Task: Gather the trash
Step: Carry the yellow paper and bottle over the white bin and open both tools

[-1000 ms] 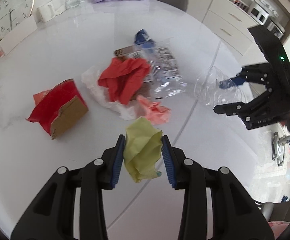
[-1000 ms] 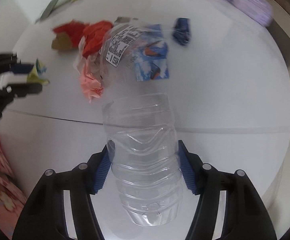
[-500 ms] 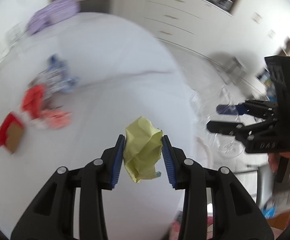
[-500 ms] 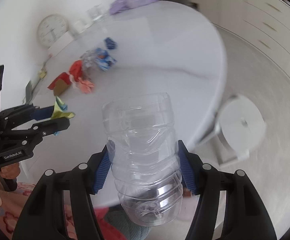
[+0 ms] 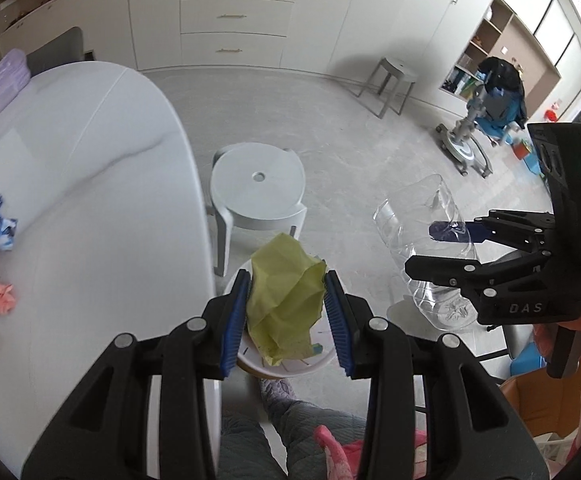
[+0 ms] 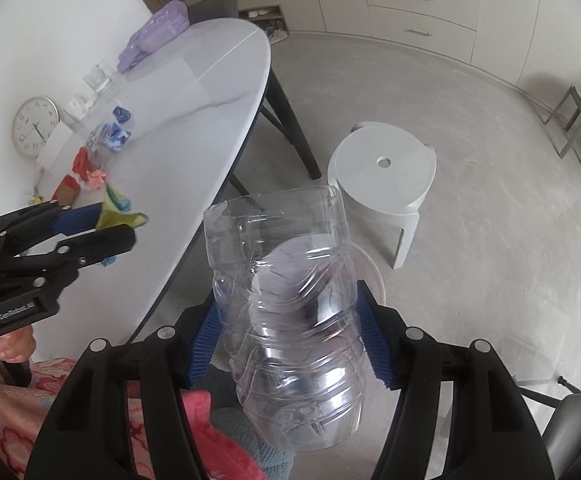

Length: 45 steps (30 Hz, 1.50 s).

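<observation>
Holding a crumpled yellow-green paper (image 5: 286, 300) in my left gripper (image 5: 286, 312), jaws partly closed with both blue pads pressing its sides, low centre in the left view. My right gripper (image 6: 290, 344) has its jaws about half open, clamped on a clear cut bottle (image 6: 290, 320), lower centre of the right view. Both hang past the bench (image 5: 90, 200) edge, over a white basket (image 5: 322, 360) on the floor. More trash (image 6: 90, 168) lies on the bench at left. A stool (image 6: 382, 172) stands on the floor.
</observation>
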Tool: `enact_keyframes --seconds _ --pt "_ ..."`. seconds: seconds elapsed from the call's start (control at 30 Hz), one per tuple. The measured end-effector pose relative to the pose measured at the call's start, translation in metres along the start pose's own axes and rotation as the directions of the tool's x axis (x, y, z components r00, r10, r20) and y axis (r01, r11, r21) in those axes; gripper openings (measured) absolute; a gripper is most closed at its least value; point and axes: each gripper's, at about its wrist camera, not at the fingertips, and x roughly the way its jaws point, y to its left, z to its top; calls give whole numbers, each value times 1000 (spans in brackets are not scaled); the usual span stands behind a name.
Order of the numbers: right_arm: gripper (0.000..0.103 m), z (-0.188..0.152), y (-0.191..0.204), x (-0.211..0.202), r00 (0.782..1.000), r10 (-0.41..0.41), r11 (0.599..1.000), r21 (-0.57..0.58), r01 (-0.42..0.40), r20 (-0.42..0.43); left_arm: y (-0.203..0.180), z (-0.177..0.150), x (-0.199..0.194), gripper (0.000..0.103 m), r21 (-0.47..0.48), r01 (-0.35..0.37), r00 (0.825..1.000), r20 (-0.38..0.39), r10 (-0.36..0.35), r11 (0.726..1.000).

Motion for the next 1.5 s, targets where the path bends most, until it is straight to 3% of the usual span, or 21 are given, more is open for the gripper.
enact_keyframes --seconds 0.3,0.37,0.4,0.43,0.57,0.63,0.97,1.0,1.03,1.13,1.3,1.5 --pt "63 -9 -22 -15 999 41 999 28 -41 32 -17 7 16 38 14 2 1000 -26 -2 1000" --pt "63 -8 -25 -15 998 56 998 38 -57 38 -16 7 16 50 14 -1 999 -32 1 1000" --pt "63 -9 -27 -16 997 68 997 44 -70 42 -15 8 15 70 9 -9 999 -33 10 1000" --pt "63 -9 -29 -18 996 76 996 48 -78 46 -16 9 15 80 2 -24 999 -26 24 1000" --pt "63 -10 -35 -20 991 117 991 61 -121 60 -8 11 7 81 -32 -35 999 2 35 999" --pt "63 -9 -37 -20 988 138 988 65 -142 63 -4 10 5 88 -52 -50 999 3 50 997" --pt "65 -4 -36 -13 974 218 973 67 -222 55 29 8 -19 94 -131 -141 989 24 145 981" --pt "67 -4 -35 -10 976 216 974 66 -218 41 31 9 -20 95 -137 -147 988 20 151 980" --pt "81 -4 -33 -5 978 208 976 64 -209 23 35 8 -21 95 -146 -152 988 17 156 977" --pt "97 -3 -31 -2 987 161 984 75 -162 25 48 3 -26 95 -177 -163 986 17 168 971" --pt "101 5 -35 -5 986 159 973 164 -165 48 65 -2 -37 95 -222 -188 980 25 198 957" --pt "101 22 -20 -8 987 131 976 161 -145 96 93 -14 -58 95 -282 -236 967 28 254 930"
